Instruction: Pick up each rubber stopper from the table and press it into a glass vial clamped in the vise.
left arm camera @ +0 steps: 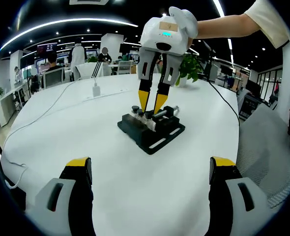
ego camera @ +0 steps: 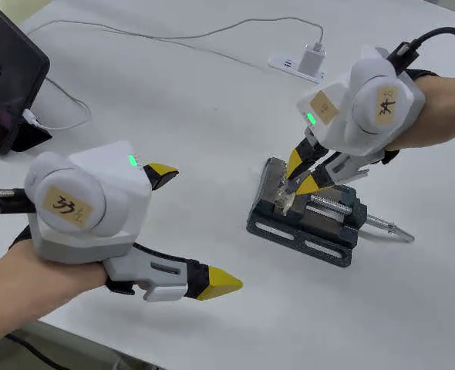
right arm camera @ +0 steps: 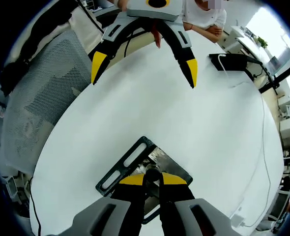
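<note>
The vise (ego camera: 297, 227) stands on the white table (ego camera: 212, 116), toward its near right part, with its screw handle (ego camera: 385, 226) sticking out to the right. The right gripper (ego camera: 301, 176) reaches down from above onto the vise's left end. In the right gripper view its yellow tips are drawn nearly together, pinching a dark rubber stopper (right arm camera: 153, 175) directly over the vise slot. Pale glass, seemingly a glass vial (ego camera: 283, 203), shows in that slot just below the tips, and the jaws hide its mouth. In the left gripper view, dark round caps (left arm camera: 134, 108) sit along the top of the vise just beside the right gripper's tips.

The left gripper (ego camera: 193, 227) hangs over the table near its front edge, well apart from the vise, with its jaws spread wide and nothing between them.

Toward the far edge lies a white power strip (ego camera: 289, 65) with a charger (ego camera: 314, 58) plugged in. A thin cable (ego camera: 173, 37) runs from it across to a dark tablet (ego camera: 4, 77) at the far left corner. A grey mesh chair (right arm camera: 37, 98) stands beside the table.
</note>
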A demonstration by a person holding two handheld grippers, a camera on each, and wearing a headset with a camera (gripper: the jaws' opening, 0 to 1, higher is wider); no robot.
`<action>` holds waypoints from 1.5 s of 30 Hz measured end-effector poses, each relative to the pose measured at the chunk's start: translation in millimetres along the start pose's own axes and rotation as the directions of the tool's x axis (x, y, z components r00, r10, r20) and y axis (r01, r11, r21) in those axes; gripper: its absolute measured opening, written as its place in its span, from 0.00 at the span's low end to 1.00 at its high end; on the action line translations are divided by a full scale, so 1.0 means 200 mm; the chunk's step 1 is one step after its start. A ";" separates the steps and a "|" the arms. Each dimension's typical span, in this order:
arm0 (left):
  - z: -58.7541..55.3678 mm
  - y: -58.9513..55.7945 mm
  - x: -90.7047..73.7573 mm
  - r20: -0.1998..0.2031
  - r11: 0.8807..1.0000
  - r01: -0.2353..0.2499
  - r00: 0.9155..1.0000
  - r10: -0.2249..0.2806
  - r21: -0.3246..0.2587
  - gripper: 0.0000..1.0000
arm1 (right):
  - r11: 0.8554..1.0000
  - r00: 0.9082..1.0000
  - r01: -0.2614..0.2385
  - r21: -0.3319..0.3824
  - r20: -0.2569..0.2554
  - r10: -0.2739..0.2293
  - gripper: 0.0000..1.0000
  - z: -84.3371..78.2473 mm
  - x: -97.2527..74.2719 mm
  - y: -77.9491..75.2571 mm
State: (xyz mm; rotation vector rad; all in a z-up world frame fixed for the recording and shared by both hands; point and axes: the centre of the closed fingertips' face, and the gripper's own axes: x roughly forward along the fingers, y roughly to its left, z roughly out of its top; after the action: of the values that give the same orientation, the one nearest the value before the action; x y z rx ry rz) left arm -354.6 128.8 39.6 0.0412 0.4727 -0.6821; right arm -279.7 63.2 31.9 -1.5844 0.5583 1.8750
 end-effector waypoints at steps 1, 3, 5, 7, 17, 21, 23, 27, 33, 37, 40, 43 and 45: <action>0.00 0.00 0.00 0.000 1.000 0.001 1.000 -0.001 -0.001 0.99 | 1.000 1.000 0.001 0.004 0.004 -0.001 0.05 0.00 0.00 0.00; -0.01 0.00 0.00 -0.002 1.000 0.001 1.000 -0.001 -0.002 0.99 | 1.000 1.000 -0.001 0.008 0.004 0.001 0.05 0.00 0.01 -0.01; -0.01 0.00 0.00 -0.003 1.000 0.004 1.000 -0.004 -0.003 0.99 | 1.000 1.000 -0.004 0.015 0.003 0.004 0.05 -0.01 0.01 -0.01; -0.01 0.00 0.00 -0.004 1.000 0.004 1.000 -0.005 -0.005 0.99 | 1.000 1.000 -0.006 0.018 0.000 0.006 0.05 -0.01 0.01 -0.01; -0.02 0.00 0.01 -0.001 1.000 0.008 1.000 -0.008 -0.010 0.99 | 0.998 0.999 -0.029 0.057 -0.020 0.031 0.05 -0.01 0.01 -0.01; -0.02 -0.01 0.01 -0.004 1.000 0.012 1.000 -0.012 -0.008 0.99 | 0.994 0.998 -0.040 0.097 -0.036 0.044 0.05 -0.01 0.01 -0.02; -0.02 -0.01 0.02 -0.003 1.000 0.012 1.000 -0.013 -0.009 0.99 | 0.985 0.997 -0.047 0.164 -0.047 0.055 0.05 -0.01 0.01 -0.02; -0.03 -0.01 0.01 -0.004 1.000 0.011 1.000 -0.011 -0.009 0.99 | 0.981 0.995 -0.058 0.184 -0.065 0.071 0.05 -0.01 0.02 -0.04; -0.03 -0.01 0.01 -0.006 1.000 0.010 1.000 -0.010 -0.011 0.99 | 0.967 0.994 -0.059 0.249 -0.072 0.080 0.04 -0.03 0.03 -0.05; -0.02 -0.01 0.02 -0.005 1.000 0.014 1.000 -0.014 -0.007 0.99 | 0.950 0.994 -0.051 0.309 -0.072 0.077 0.04 -0.03 0.03 -0.03; -0.02 -0.01 0.02 -0.003 1.000 0.015 1.000 -0.015 -0.006 0.99 | 0.942 0.994 -0.044 0.332 -0.075 0.073 0.04 -0.03 0.03 -0.03; -0.01 -0.02 0.02 -0.001 1.000 0.016 1.000 -0.016 -0.005 0.99 | 0.936 0.994 -0.036 0.351 -0.083 0.070 0.03 -0.03 0.03 -0.04; -0.01 -0.02 0.03 -0.002 1.000 0.018 1.000 -0.018 -0.005 0.99 | 0.928 0.994 -0.032 0.372 -0.085 0.068 0.03 -0.03 0.03 -0.04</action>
State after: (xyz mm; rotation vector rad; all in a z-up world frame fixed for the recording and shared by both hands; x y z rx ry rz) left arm -354.0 123.1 36.2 0.0329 0.4767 -0.6985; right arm -271.2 65.9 25.3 -1.4222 0.9437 1.6149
